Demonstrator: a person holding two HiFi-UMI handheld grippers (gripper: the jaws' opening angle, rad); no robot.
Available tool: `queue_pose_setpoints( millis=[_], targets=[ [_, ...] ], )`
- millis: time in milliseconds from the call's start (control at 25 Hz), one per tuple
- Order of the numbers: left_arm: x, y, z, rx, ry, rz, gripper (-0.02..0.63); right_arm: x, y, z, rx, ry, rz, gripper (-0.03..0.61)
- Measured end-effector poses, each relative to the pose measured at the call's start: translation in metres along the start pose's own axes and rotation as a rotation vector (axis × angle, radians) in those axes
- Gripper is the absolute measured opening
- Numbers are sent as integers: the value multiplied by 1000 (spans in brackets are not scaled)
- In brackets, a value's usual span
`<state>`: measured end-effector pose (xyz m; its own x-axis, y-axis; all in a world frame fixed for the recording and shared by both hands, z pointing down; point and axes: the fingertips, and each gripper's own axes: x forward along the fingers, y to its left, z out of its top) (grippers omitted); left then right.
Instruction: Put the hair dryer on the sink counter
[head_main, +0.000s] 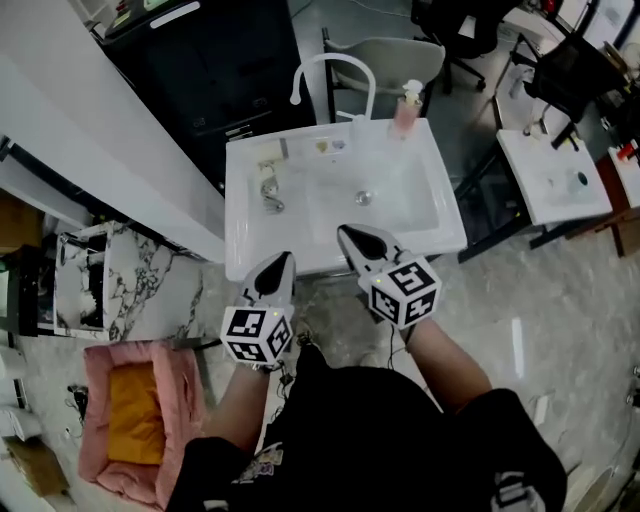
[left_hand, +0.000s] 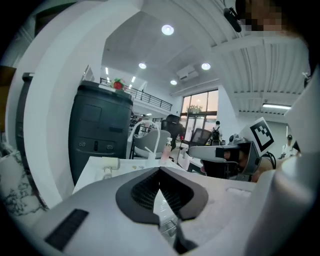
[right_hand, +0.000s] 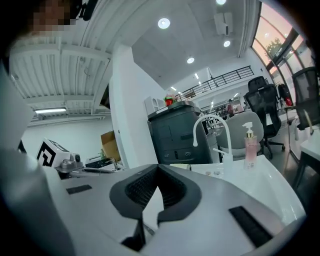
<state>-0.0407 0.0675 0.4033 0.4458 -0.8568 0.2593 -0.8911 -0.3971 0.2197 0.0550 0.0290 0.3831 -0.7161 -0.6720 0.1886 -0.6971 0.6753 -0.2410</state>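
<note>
Left hand-held gripper (head_main: 285, 260) and right hand-held gripper (head_main: 345, 236), both closed and empty, hang just before the sink worktop (head_main: 243, 232). What appears to be the hair dryer (head_main: 268, 190) lies there, left of the basin (head_main: 405, 205). The placing looks done, and only backing away seems called for.

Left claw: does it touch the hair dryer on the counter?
Apart. In the head view the left claw is at the near edge of the counter, and bare white surface lies between it and the hair dryer.
</note>
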Motion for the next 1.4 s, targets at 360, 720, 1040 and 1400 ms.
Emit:
queue_pose_setpoints(
  millis=[360, 720, 1040, 1400],
  targets=[
    [-56, -70, -12, 34, -50, 111, 3, -72, 25, -19, -5, 5, 109, -2],
    [-86, -79, -12, 30, -66, 140, 3, -90, 50, -20, -5, 10, 126, -2],
    [-92, -74, -12, 5, -65, 114, 3, -87, 59, -19, -8, 10, 111, -2],
    [-93, -70, -14, -5, -68, 106, 3, -83, 61, -25, -10, 15, 104, -3]
  ],
)
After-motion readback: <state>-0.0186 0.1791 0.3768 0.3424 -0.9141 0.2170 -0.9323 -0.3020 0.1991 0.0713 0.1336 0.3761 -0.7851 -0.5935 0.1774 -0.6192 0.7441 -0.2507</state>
